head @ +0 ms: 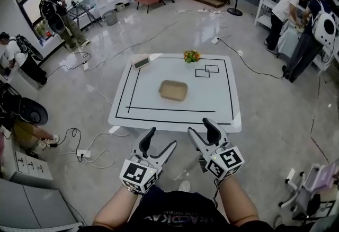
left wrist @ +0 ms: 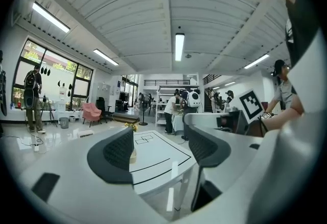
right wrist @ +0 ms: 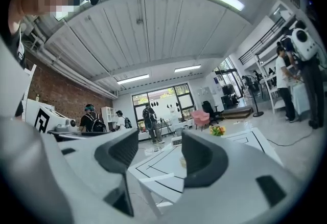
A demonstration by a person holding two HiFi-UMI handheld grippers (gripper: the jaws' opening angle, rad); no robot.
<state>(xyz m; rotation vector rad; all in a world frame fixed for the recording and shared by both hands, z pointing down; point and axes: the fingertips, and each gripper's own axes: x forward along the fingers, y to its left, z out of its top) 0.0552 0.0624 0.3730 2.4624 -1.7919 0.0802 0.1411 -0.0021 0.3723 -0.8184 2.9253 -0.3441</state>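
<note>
You hold the left gripper (head: pixel 162 137) and right gripper (head: pixel 201 126) short of the white table (head: pixel 212 104), both with jaws wide apart and empty, as the tan tray (head: pixel 173 90) lies mid-table straight ahead, long side crosswise, about equally far from each.

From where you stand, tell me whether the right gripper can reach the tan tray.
Probably, with a forward reach: the right gripper, jaws apart and empty, hangs short of the table, and nothing stands before the tan tray.
</note>
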